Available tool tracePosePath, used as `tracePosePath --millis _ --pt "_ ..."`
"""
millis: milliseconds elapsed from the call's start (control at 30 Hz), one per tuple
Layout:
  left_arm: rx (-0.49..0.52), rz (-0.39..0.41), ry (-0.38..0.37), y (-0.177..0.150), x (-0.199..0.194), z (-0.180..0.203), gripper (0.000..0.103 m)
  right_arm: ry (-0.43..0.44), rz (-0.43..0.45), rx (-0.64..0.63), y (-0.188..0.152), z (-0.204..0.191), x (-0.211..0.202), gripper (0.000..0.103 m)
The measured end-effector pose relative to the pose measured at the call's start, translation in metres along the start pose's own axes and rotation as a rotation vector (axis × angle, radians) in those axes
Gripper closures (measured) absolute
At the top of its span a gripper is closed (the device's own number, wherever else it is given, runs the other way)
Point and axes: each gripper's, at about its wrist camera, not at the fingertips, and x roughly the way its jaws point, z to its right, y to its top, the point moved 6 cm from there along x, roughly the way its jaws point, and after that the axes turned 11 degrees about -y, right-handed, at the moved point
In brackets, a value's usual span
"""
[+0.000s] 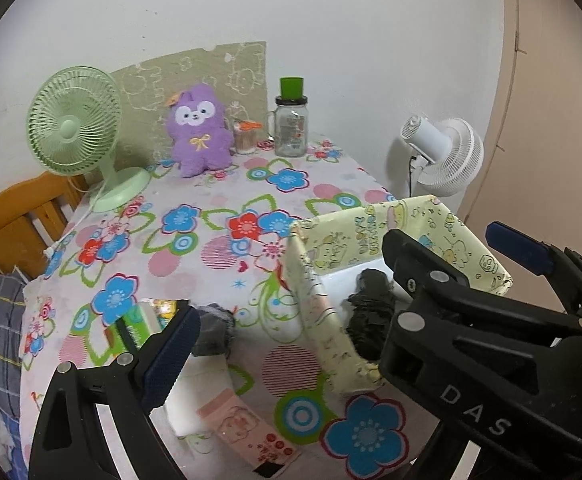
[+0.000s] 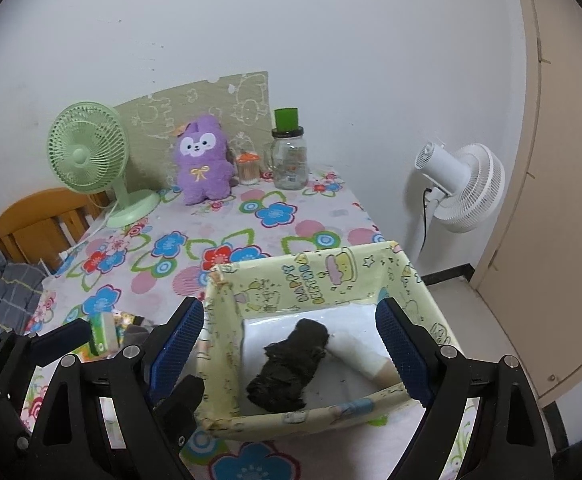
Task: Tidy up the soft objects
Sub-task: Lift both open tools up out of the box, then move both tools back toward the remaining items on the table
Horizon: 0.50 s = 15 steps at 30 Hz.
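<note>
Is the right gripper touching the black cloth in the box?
Apart. The right wrist view shows the right gripper open and empty, its fingers clear of the black cloth in the box.

We're in a home, a lived-in bedroom corner: flowered cloth (image 2: pixel 291 216) over the counter, purple plush toy (image 2: pixel 203 160) at its back edge, green fan (image 2: pixel 87 152), wooden headboard (image 2: pixel 31 220) alongside.

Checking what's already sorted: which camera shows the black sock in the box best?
The right wrist view: it looks down into the yellow box, showing the whole black sock on the white bottom. In the left wrist view, the sock is partly hidden by the right gripper.
</note>
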Motion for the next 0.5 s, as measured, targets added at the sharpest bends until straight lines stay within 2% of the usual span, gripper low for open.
tracePosePath --millis 167,300,500 --pt "-0.009 0.018 0.003 -0.002 -0.01 -0.011 0.006 0.007 0.013 -0.007 0.0 -0.012 -0.009 0.012" --pt "-0.015 0.035 0.004 -0.004 -0.017 -0.019 0.006 0.009 0.028 -0.003 0.0 -0.021 -0.017 0.005" --pt "-0.017 0.059 0.012 -0.009 -0.027 -0.033 0.006 0.0 0.059 -0.004 -0.001 -0.032 -0.028 0.002"
